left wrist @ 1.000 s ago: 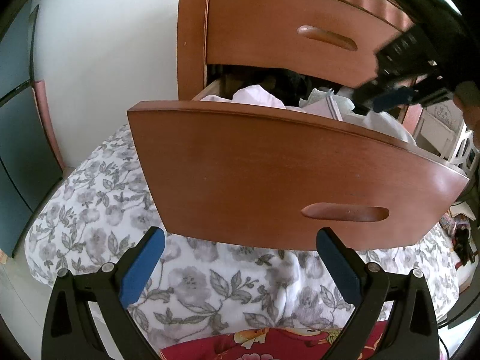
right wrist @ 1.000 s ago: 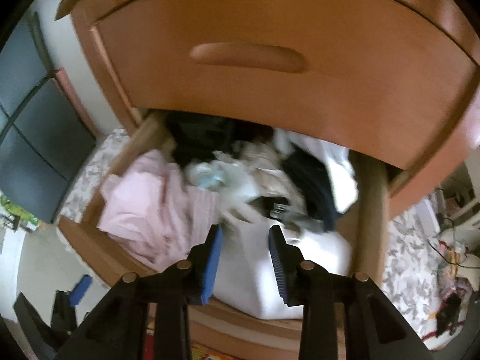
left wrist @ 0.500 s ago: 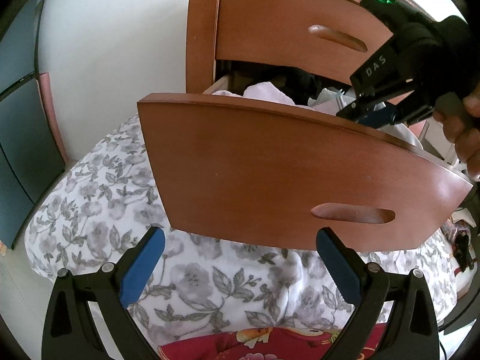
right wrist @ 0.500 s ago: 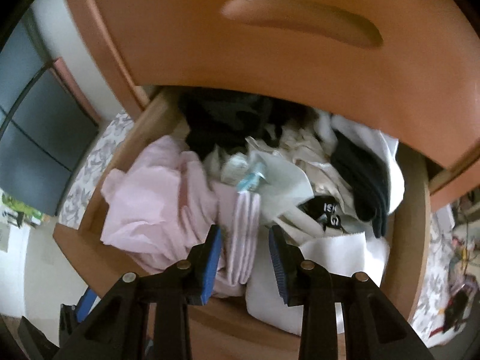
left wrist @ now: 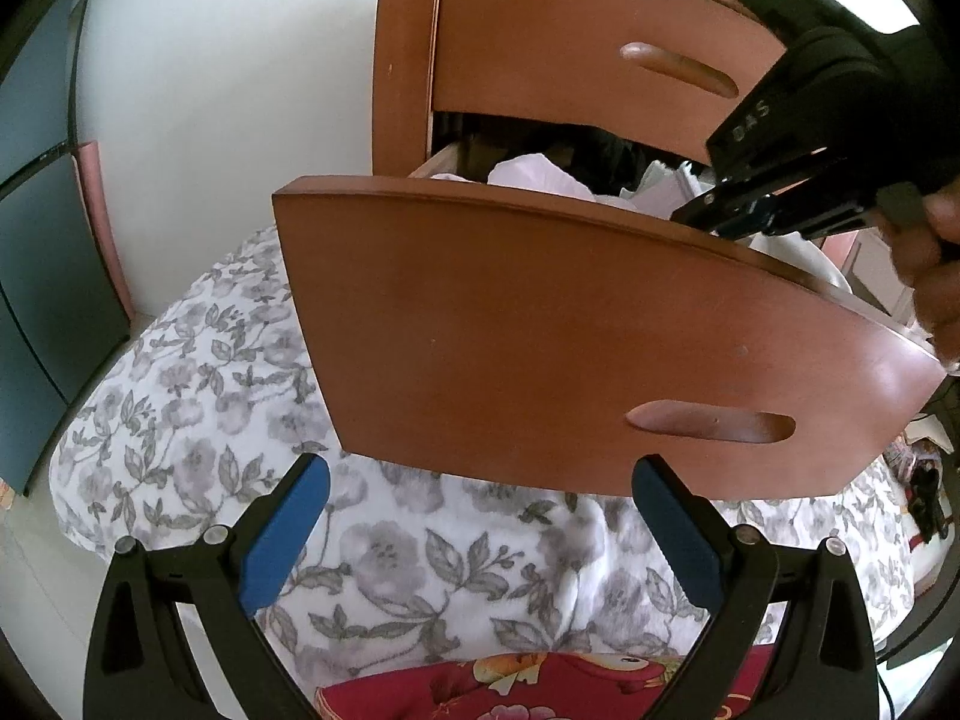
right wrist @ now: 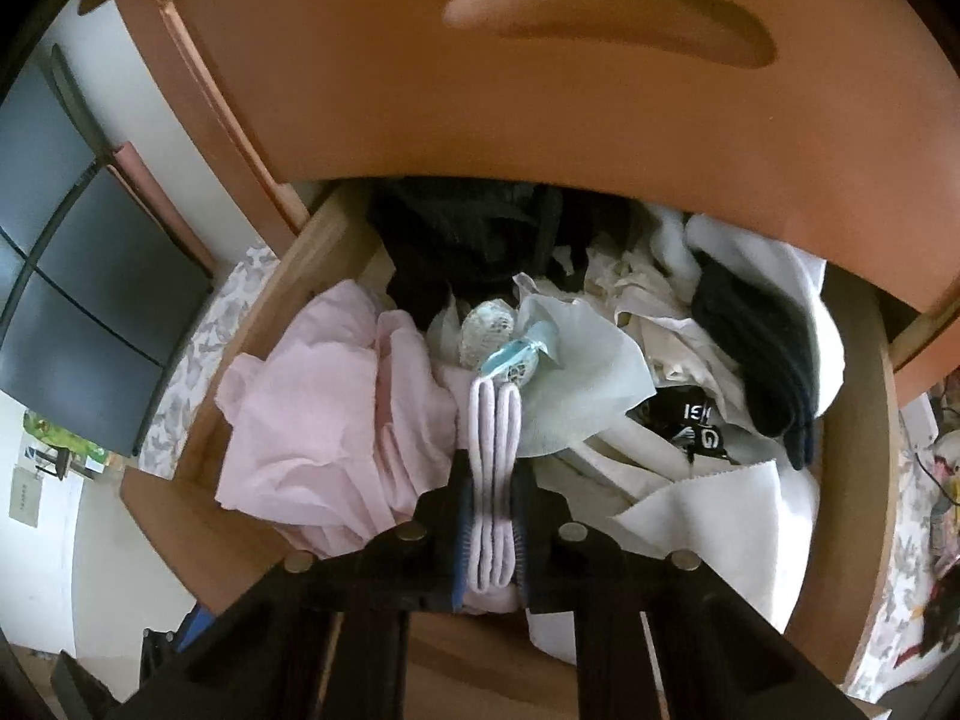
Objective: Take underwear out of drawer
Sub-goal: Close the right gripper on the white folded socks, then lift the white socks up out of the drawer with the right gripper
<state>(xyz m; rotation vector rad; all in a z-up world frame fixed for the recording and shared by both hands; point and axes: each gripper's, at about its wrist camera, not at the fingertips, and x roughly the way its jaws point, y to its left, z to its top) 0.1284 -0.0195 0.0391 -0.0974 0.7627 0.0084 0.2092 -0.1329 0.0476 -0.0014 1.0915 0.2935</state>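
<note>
The open wooden drawer [left wrist: 570, 330] is full of clothes. In the right wrist view a folded pale pink piece of underwear [right wrist: 495, 438] stands on edge at the drawer's front middle. My right gripper [right wrist: 492, 516] points down into the drawer, its jaws closing with the blue pads pressed on both sides of that fold. The left wrist view shows the right gripper [left wrist: 738, 216] over the drawer's top right, held by a hand [left wrist: 942, 252]. My left gripper [left wrist: 480, 534] hangs open and empty below the drawer front, touching nothing.
A crumpled pink cloth [right wrist: 312, 420], black garments [right wrist: 480, 234], a pale green piece [right wrist: 582, 384] and white cloths [right wrist: 720, 528] surround the fold. The shut upper drawer [left wrist: 570, 42] overhangs. A floral bed cover [left wrist: 210, 420] lies below, dark panels [left wrist: 36, 240] at left.
My right gripper went down into the drawer and its jaws came together on the folded pink underwear. The left gripper stayed where it was, still open.
</note>
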